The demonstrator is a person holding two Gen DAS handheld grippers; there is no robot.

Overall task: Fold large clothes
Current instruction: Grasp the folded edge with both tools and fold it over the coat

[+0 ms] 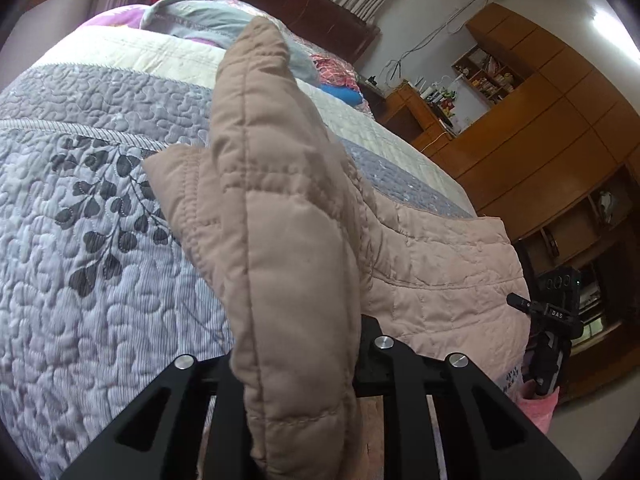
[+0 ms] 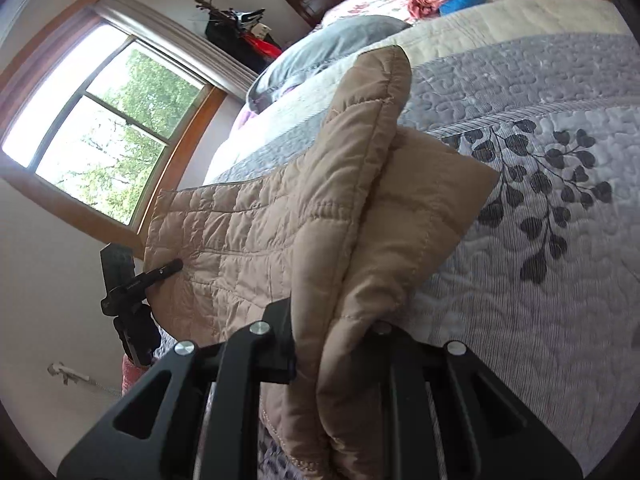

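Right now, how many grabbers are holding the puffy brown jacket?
2. The left gripper pinches one raised fold of the tan quilted jacket; the right gripper pinches another fold at the bed's edge.

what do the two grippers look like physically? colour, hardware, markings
Both match: matte black angular linkage plates with triangular cut-outs and round silver pivot bolts. The left gripper and right gripper each show bright metal rods between the plates. In the left view, the other unit carries a black boxy module with white lettering, too small to read reliably. No cables or sleeves visible. Jaws are black.
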